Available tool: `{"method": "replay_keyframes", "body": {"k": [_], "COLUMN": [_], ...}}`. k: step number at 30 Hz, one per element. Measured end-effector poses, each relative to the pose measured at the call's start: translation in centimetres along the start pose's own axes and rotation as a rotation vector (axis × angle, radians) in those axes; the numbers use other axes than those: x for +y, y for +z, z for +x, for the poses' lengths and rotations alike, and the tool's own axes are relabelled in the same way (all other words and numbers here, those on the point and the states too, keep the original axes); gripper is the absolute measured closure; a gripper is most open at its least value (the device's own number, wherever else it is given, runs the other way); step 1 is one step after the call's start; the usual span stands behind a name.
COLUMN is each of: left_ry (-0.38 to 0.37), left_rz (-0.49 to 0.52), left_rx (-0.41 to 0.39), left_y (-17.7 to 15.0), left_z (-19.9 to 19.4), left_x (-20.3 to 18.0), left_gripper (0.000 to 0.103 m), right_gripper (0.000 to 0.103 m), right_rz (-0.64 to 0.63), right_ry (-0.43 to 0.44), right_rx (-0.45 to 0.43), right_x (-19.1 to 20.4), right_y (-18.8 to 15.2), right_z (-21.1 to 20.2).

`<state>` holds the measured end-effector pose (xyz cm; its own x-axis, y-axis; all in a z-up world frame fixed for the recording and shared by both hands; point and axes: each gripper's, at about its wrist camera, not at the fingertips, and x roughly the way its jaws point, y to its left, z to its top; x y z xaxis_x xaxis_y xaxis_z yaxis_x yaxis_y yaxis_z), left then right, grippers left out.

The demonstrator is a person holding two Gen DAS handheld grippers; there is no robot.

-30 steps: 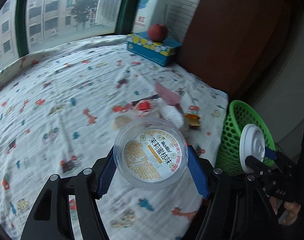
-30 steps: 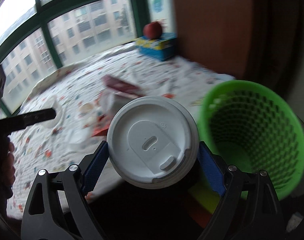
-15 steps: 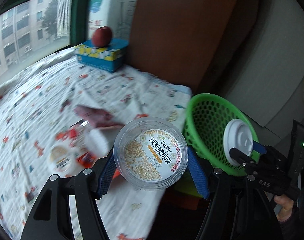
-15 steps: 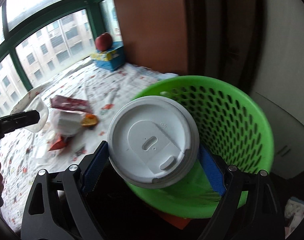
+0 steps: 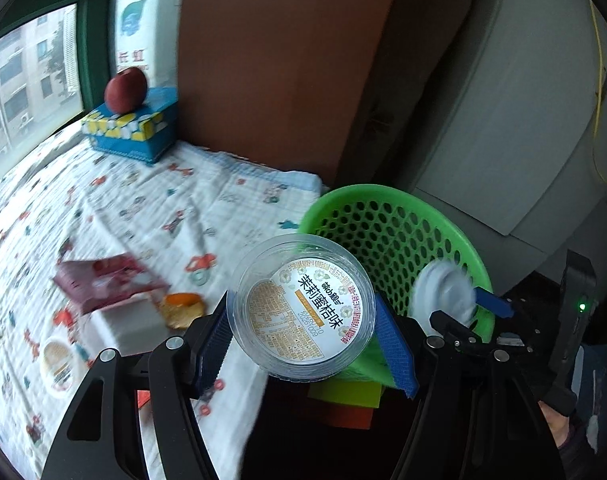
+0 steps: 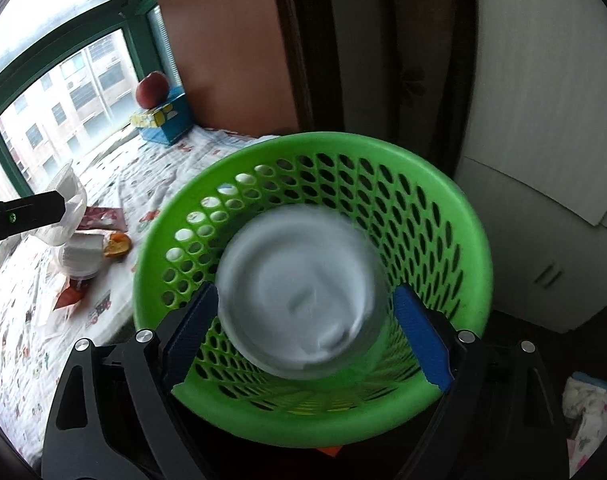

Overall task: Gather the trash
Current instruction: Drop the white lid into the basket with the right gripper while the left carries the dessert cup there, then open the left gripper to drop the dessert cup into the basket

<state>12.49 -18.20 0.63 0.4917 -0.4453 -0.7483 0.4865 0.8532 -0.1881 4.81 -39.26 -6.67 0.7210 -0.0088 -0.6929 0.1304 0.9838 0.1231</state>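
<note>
Over the green basket (image 6: 455, 216), the right gripper (image 6: 303, 312) has its blue-padded jaws opening, and the white-lidded cup (image 6: 299, 296) between them is blurred, with a gap showing at the right-hand pad; whether the left-hand pad touches it cannot be told. Just beside the basket's rim, the left gripper (image 5: 303, 334) has its jaws clamped on a clear plastic tub (image 5: 301, 312) whose printed label faces the camera, the tub held above the edge of the bed (image 5: 223, 200) and the basket's near wall. Under the basket stand a yellow-green block (image 5: 343, 394) and an orange one (image 5: 343, 416). On the bed's patterned sheet, on the side away from the basket, lie an orange peel (image 5: 181, 308), a white container (image 5: 123, 322), a dark red wrapper (image 5: 103, 280) and a small round lid (image 5: 57, 360). Farther from the basket, at the bed's window corner, a red apple (image 5: 125, 89) sits on a blue and yellow tissue box (image 5: 131, 132). Behind the basket rise a brown wooden panel (image 5: 271, 60) and a white cabinet (image 5: 523, 120).
</note>
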Motion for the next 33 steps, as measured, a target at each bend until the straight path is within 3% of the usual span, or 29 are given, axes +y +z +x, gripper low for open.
{"method": "replay_keyframes", "body": {"k": [23,29,33], "left_ry": [-0.058,-0.066,-0.067], "left_rz": [0.061,0.065,0.058], "left_rx": [0.093,0.089,0.080], "left_y": [-0.2,-0.2,-0.4], "left_z": [5.6,5.8,5.3], "left_x": [-5.5,-6.1,-5.8], "left_gripper": [0.038,0.023,0.022], "right_gripper": [0.012,0.012,0.012], "right_rz": [0.045,0.053,0.055], "right_ry": [-0.019,-0.008,0.000], "right_rx": [-0.049,-0.056,-0.054], "right_x": [-2.7,-2.5,-2.3], "right_y": [-1.5,-1.7,-1.8], "right_z": [-3.0,-3.4,-3.4]}}
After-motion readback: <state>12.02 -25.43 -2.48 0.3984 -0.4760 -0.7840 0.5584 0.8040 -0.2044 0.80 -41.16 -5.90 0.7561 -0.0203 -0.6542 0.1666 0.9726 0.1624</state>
